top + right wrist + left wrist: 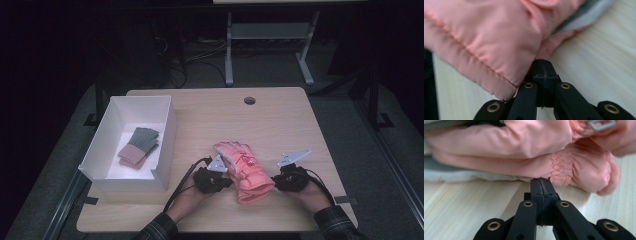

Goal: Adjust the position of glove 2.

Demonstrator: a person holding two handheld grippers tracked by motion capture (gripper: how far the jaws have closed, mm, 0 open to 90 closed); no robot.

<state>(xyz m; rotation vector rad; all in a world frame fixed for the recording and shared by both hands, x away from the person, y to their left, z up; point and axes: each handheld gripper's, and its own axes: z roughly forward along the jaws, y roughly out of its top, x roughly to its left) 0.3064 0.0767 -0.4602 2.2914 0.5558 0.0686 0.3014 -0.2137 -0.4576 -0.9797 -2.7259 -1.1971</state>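
The counter [280, 120] is pale wood with rounded corners and a round cable hole [249, 100] near its far edge. Behind it the room is dark; grey floor [350, 115] shows around it. A second table's grey metal legs [229, 50] stand farther back, with what look like cables [190, 60] beside them.

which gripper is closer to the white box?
Left. The left gripper sits between the white box and the pink gloves; the right gripper is beyond the gloves, farther away.
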